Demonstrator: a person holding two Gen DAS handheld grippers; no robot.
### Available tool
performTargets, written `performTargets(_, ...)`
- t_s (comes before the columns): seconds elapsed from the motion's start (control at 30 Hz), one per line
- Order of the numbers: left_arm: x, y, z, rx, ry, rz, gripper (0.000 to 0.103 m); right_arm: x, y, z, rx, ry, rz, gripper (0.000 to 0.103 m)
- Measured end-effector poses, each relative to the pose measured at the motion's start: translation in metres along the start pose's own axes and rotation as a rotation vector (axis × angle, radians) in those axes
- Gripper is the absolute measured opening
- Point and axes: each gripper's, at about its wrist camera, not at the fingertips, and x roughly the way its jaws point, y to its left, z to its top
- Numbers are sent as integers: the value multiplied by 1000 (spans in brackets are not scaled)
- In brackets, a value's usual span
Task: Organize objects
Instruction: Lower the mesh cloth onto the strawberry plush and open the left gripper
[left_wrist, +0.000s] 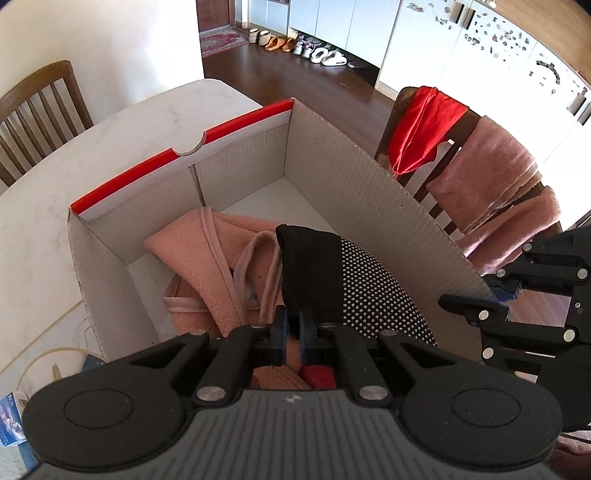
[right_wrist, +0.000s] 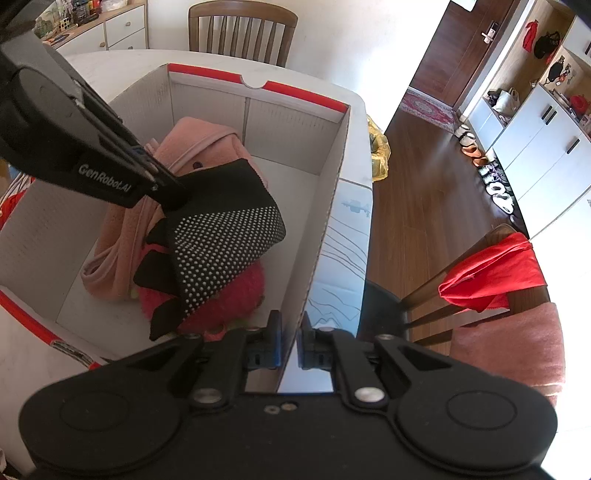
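Left gripper (left_wrist: 291, 325) clamped on black glove (left_wrist: 332, 273), inside box (left_wrist: 351, 166); right gripper (right_wrist: 290, 332) pinching box wall.

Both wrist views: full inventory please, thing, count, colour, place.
cardboard box: 1, white with red rim, on the table
black glove: 1, black with white grip dots, hanging over the box, pinched at its cuff
pink garment: 1, salmon pink, inside the box
red fuzzy item: 1, red, on the box floor under the glove
table: 1, white marble look, under the box
chairs: 2 seen, brown wood, at the table's far end and beside it
red cloth: 1, draped on the side chair
pink towel: 1, draped on the same chair
shoes: a row, mixed colours, along the far cabinets
left tongs: shut on the black glove
right tongs: shut on the box's side wall
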Motion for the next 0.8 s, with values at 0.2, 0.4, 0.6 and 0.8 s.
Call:
performTargets(0.2, -4, 0, -3, -7, -4, 2, 8, 0, -1, -1, 1, 0, 0, 7)
performTargets(0.4, -17, 3, -8, -10, -10, -10, 8, 1, -3, -1, 4, 0, 1, 7)
performTargets(0.6, -44, 8, -14, -16, -60, -14, 8, 1, -3, -1, 4, 0, 1, 7)
performTargets(0.8, -76, 16, -20, -39, -111, -19, 8, 0, -4, -1, 4, 0, 3, 8)
